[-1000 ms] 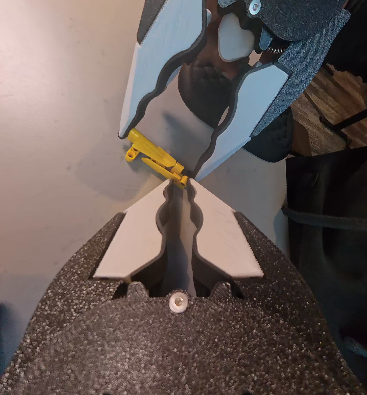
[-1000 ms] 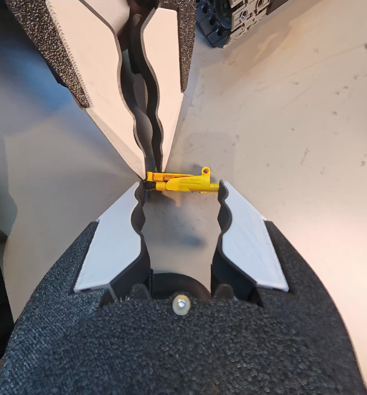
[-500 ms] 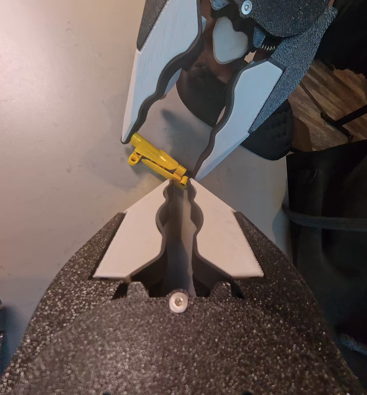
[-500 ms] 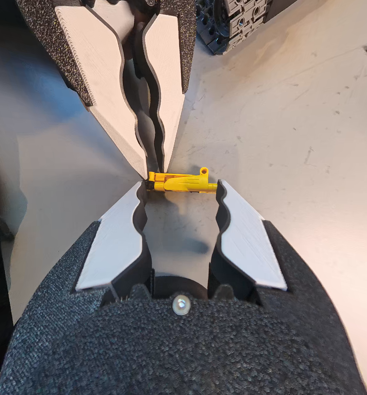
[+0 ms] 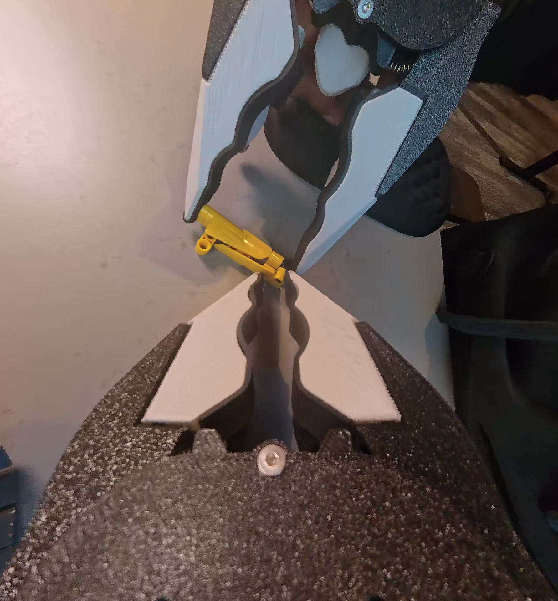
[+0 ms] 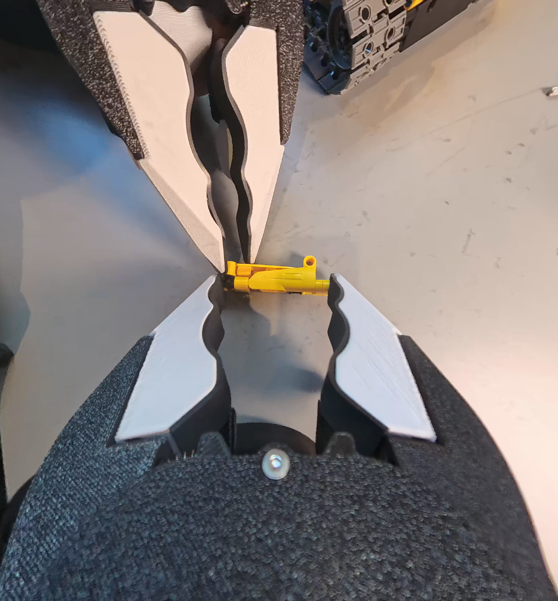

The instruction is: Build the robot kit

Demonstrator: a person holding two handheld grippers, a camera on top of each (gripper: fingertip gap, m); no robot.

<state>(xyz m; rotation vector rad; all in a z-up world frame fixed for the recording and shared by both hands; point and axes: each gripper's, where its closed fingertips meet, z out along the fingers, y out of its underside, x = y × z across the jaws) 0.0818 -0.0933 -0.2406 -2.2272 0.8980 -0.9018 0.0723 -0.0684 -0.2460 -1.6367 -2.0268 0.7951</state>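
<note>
Pale table [image 5: 76, 195], left hand-held gripper [image 5: 272, 276] pinching yellow part [image 5: 238, 248], right hand-held gripper [image 6: 272, 283] spread.

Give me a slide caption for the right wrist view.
Left tongs pinch yellow toy part; right tongs open around it.

**Pale desk, dark edges**

A pale, matte desk [image 6: 433, 201] fills both views, scuffed with small dark marks and lit warmly, with soft shadows across it. In the left wrist view, wood-plank floor [image 5: 498, 136] shows far right, beyond the desk's edge, beside dark fabric [image 5: 515, 325].
</note>
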